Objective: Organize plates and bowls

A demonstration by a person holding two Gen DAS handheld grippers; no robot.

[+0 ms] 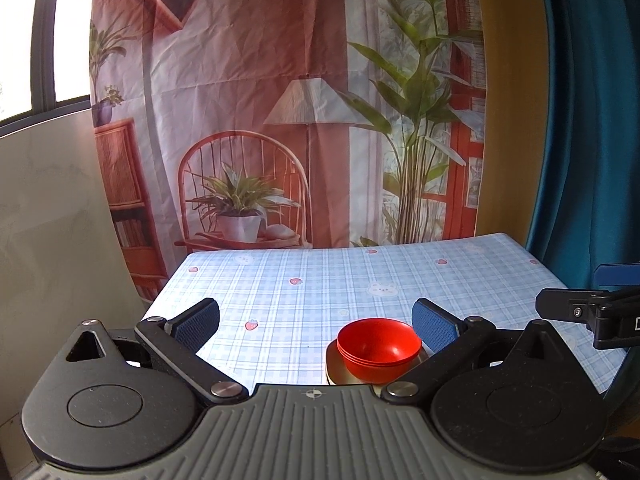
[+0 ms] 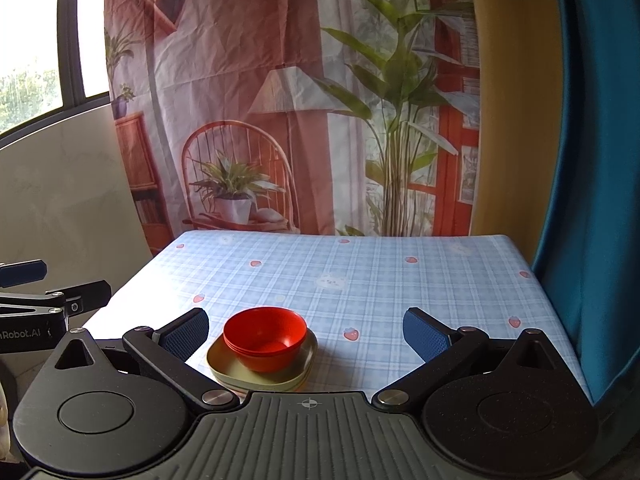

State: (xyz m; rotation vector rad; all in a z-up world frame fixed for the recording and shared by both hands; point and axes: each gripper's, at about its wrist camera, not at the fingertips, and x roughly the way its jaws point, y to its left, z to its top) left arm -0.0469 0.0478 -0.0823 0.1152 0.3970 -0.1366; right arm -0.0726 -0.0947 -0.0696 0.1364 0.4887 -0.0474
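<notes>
A stack of red bowls [image 1: 378, 344] sits on a stack of pale yellow-green plates [image 1: 336, 372] near the front edge of the table. In the right wrist view the red bowls [image 2: 264, 338] rest on the plates [image 2: 228, 368] at lower left. My left gripper [image 1: 316, 320] is open and empty, held above the front of the table, with the bowls close to its right finger. My right gripper [image 2: 306, 330] is open and empty, with the stack close to its left finger. Each gripper shows at the edge of the other's view.
The table [image 1: 320, 280] carries a blue checked cloth with strawberry prints. A printed fabric backdrop [image 1: 280, 100] hangs behind it. A blue curtain [image 1: 592, 120] hangs at the right, a window [image 1: 28, 40] and a pale wall at the left.
</notes>
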